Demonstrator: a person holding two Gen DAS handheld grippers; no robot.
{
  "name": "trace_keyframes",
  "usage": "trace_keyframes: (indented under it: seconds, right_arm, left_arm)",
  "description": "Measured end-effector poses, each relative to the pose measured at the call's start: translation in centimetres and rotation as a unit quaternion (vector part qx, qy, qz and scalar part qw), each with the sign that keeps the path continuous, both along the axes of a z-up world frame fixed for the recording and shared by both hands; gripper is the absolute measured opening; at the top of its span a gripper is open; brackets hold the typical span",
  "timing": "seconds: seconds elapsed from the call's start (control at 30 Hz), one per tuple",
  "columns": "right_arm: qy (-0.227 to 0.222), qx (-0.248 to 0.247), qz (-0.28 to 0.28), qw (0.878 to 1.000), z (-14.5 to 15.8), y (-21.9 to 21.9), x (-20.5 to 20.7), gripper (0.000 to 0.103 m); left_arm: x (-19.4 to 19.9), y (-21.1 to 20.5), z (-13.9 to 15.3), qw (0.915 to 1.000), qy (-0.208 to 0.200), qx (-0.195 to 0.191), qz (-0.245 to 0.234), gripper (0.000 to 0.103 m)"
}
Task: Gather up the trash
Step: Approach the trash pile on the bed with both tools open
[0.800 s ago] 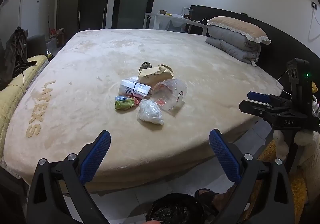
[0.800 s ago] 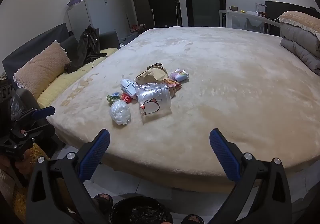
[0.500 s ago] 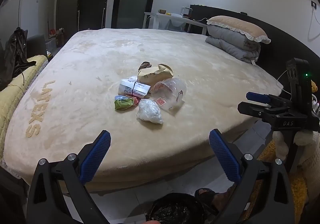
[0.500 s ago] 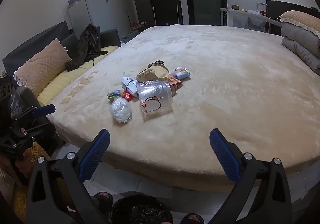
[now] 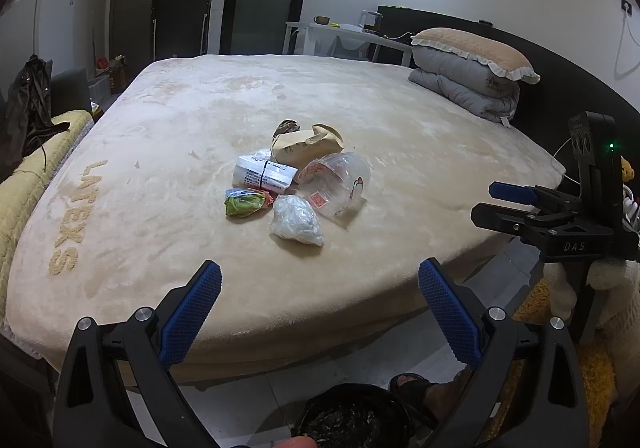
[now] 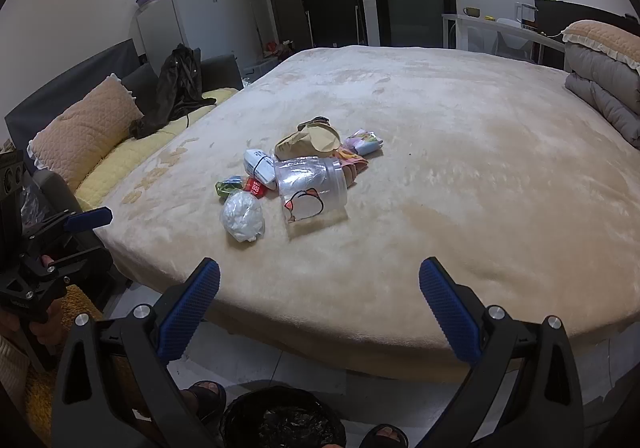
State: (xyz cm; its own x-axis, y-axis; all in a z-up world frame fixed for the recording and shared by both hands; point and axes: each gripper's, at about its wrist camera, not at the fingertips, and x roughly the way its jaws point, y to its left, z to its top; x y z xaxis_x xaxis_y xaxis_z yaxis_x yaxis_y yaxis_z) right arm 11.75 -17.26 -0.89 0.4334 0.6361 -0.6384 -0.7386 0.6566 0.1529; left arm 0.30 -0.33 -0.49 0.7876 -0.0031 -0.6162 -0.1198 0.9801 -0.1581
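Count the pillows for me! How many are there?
2. One tan frilly pillow leans on the dark sofa beside the bed. The other pillow lies on top of the folded grey quilt on the bed. More could be out of view.

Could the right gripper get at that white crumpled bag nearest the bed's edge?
Probably yes: the right gripper stands open and empty, the white crumpled bag lies nearest on the bed, and nothing sits between them.

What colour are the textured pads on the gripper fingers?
Blue, on black arms; clearest on the left gripper in the left wrist view.
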Motion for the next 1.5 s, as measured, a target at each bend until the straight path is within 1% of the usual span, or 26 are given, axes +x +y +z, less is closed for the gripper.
trace_keyframes:
  seconds: [0.37, 1.5]
  right_arm:
    - [0.006, -0.005, 0.003, 1.000, -0.5, 0.3, -0.1, 0.099]
    - [0.013, -0.009, 0.013, 1.000, -0.5, 1.1, -0.2, 0.099]
  left_arm:
    - [0.0, -0.1, -0.1, 1.0000, 0.001, -0.001, -0.002, 0.097]
    - [0.4, -0.6, -0.1, 0.9999, 0.004, -0.004, -0.013, 0.097]
